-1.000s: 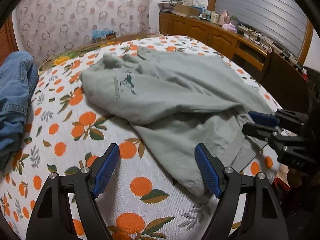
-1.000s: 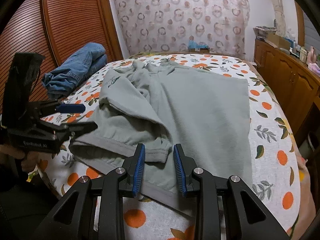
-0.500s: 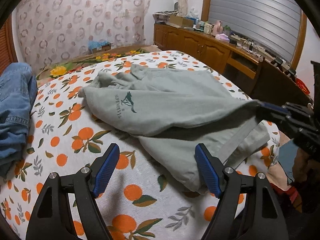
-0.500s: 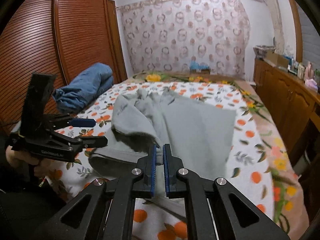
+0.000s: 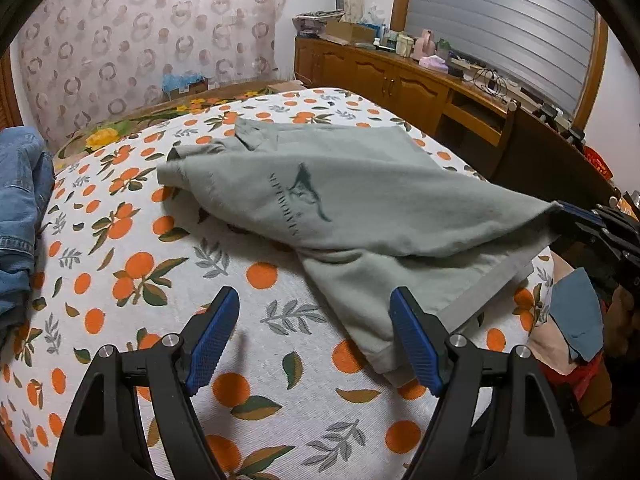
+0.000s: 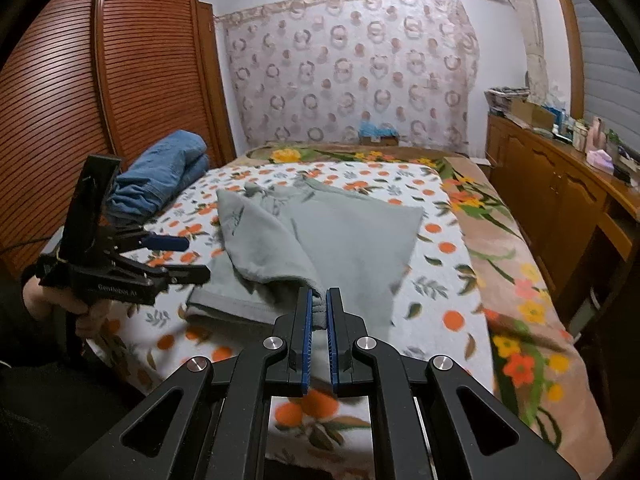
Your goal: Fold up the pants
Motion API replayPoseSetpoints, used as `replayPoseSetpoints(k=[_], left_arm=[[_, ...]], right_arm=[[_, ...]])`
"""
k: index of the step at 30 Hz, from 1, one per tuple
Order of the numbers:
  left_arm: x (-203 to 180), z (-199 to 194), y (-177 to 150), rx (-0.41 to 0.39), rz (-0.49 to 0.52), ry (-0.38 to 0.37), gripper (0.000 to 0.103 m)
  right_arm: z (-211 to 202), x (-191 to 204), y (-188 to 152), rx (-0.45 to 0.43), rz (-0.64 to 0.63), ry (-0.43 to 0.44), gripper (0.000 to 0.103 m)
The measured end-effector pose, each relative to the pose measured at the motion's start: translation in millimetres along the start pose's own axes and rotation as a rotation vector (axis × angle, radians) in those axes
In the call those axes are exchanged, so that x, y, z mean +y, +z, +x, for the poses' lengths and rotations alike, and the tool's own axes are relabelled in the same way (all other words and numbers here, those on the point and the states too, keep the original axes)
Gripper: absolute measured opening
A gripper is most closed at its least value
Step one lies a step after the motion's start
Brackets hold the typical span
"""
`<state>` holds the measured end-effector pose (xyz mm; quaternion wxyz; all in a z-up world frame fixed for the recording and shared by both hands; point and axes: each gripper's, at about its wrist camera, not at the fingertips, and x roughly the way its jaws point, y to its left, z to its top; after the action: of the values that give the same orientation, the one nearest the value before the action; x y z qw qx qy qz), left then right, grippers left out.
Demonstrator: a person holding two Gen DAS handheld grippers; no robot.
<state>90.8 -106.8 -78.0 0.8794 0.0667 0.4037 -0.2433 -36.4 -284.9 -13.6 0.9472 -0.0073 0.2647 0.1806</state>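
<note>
Grey-green pants (image 5: 360, 204) with a dark printed logo lie across the orange-print bedspread (image 5: 132, 264); they also show in the right wrist view (image 6: 332, 232). My right gripper (image 6: 317, 304) is shut on a corner of the pants and holds it lifted, pulling the cloth taut; it shows at the right edge of the left wrist view (image 5: 576, 216). My left gripper (image 5: 314, 320) is open and empty, low over the bed near the waistband corner (image 5: 384, 360). It shows at the left in the right wrist view (image 6: 176, 256).
Folded blue jeans (image 6: 160, 176) lie at the bed's left side by a slatted wooden wardrobe (image 6: 80, 92). A wooden sideboard (image 6: 560, 184) with clutter runs along the right. A patterned curtain (image 6: 344, 68) hangs behind the bed.
My right gripper has shut on the pants' corner and lifted it up and back, dragging the cloth toward the near edge. My left gripper has stayed open and pulled back slightly.
</note>
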Motion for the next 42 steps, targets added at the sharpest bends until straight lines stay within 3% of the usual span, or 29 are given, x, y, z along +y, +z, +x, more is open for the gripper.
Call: replayPoseSetpoints(k=[16, 21, 23, 24, 33, 42], left_arm=[[-7, 16, -8, 0.054, 0.013, -0.002, 0.079], [-3, 11, -7, 0.036, 0.002, 0.001, 0.079], [2, 6, -6, 0.019, -0.009, 0.007, 0.079], [5, 3, -5, 0.010, -0.016, 0.010, 0.079], [34, -12, 4, -0.039, -0.064, 0.054, 0.079], [58, -22, 12, -0.071, -0.092, 0.099, 0.079]], right_arm=[[17, -25, -9, 0.127, 0.096, -0.023, 0.007], [11, -23, -4, 0.106, 0.082, -0.033, 0.020], [8, -21, -2, 0.090, 0.075, -0.038, 0.033], [7, -20, -2, 0.078, 0.071, -0.038, 0.034], [19, 1, 23, 0.018, -0.013, 0.041, 0.035], [87, 28, 53, 0.061, -0.072, 0.174, 0.035]])
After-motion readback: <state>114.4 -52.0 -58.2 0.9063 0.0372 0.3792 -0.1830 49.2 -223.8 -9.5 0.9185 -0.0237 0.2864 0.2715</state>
